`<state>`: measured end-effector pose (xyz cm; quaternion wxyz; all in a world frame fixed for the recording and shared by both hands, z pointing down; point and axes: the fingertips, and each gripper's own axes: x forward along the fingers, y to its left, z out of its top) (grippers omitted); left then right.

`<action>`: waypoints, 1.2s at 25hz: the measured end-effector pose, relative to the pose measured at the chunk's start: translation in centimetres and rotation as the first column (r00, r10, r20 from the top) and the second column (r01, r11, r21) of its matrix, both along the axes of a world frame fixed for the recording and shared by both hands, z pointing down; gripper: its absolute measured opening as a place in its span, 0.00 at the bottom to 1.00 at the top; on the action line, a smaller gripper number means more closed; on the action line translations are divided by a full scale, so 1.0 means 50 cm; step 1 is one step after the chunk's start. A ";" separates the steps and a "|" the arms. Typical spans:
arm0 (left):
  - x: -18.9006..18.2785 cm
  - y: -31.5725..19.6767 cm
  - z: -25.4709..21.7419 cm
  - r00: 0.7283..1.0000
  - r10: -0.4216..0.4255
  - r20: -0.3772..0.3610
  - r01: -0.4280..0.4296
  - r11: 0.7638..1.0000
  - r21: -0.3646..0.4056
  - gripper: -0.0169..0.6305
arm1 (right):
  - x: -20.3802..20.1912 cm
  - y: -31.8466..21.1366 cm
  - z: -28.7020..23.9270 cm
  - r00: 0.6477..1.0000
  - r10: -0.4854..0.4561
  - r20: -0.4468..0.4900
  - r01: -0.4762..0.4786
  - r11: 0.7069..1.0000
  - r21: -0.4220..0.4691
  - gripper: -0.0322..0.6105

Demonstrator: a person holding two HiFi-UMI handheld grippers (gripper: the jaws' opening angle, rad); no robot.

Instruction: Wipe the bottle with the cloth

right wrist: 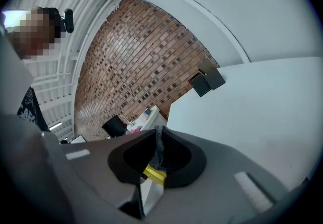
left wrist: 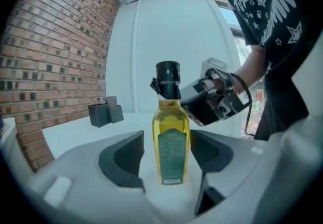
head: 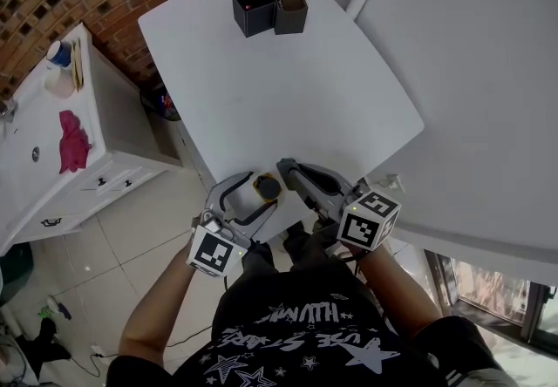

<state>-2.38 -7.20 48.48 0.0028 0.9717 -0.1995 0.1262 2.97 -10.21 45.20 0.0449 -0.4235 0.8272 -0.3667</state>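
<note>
A small bottle [left wrist: 171, 142] of yellow oil with a black cap stands upright on the white table [head: 288, 89], near its front edge. My left gripper [left wrist: 166, 160] is open around it, one jaw on each side, and a thin gap shows beside the glass. In the head view the bottle's cap [head: 266, 187] sits between those jaws. My right gripper [right wrist: 157, 156] is shut on a dark grey cloth [right wrist: 159, 145], with a yellow strip showing under it. Seen from the left gripper, the right gripper [left wrist: 157, 87] holds the cloth against the bottle's neck.
Two black boxes [head: 253, 9] stand together at the table's far end. A white cabinet [head: 113, 159] with a pink rag [head: 72, 141] on top stands left of the table. Tiled floor lies below, and the person's body is close behind both grippers.
</note>
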 end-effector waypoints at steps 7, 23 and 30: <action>-0.070 0.043 0.028 0.972 -0.234 0.006 0.234 0.969 -0.077 0.46 | -0.014 0.005 -0.003 0.992 -0.117 0.047 0.117 0.993 -0.002 0.11; -0.096 0.085 0.010 0.885 -0.464 0.023 0.463 0.877 -0.130 0.46 | -0.032 -0.013 0.057 0.974 -0.189 0.124 0.197 0.978 -0.060 0.11; -0.102 0.086 0.012 0.858 -0.513 0.023 0.512 0.850 -0.125 0.46 | -0.043 -0.018 0.114 0.978 -0.188 0.088 0.197 0.975 -0.101 0.11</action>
